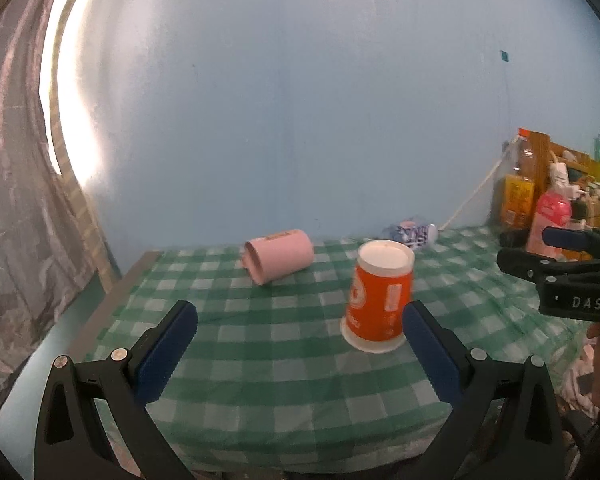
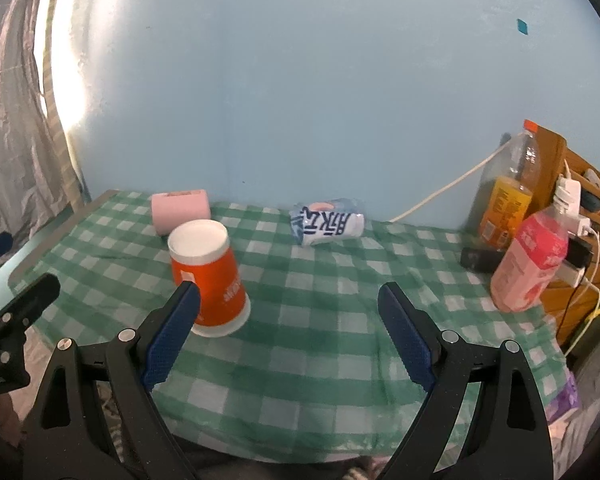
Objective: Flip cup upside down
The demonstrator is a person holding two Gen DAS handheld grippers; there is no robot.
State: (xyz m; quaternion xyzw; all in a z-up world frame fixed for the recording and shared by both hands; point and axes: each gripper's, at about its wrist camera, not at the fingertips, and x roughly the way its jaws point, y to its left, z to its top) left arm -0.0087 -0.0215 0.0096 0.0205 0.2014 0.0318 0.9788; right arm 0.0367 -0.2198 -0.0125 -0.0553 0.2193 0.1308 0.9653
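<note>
An orange paper cup (image 1: 378, 296) stands upside down on the green checked tablecloth (image 1: 260, 360), white base up, rim on the cloth. It also shows in the right wrist view (image 2: 208, 276). My left gripper (image 1: 300, 316) is open and empty, with the cup just beyond its right finger (image 1: 428, 352). My right gripper (image 2: 290, 300) is open and empty, the cup just beyond its left finger (image 2: 172, 332). The right gripper also shows at the right edge of the left wrist view (image 1: 560, 260).
A pink cup (image 1: 280, 254) lies on its side behind the orange one. A blue-white packet (image 2: 326, 222) lies near the wall. Two bottles (image 2: 528, 256) (image 2: 504, 196), a black object (image 2: 480, 258) and a wooden rack with chargers (image 2: 580, 216) stand at the right.
</note>
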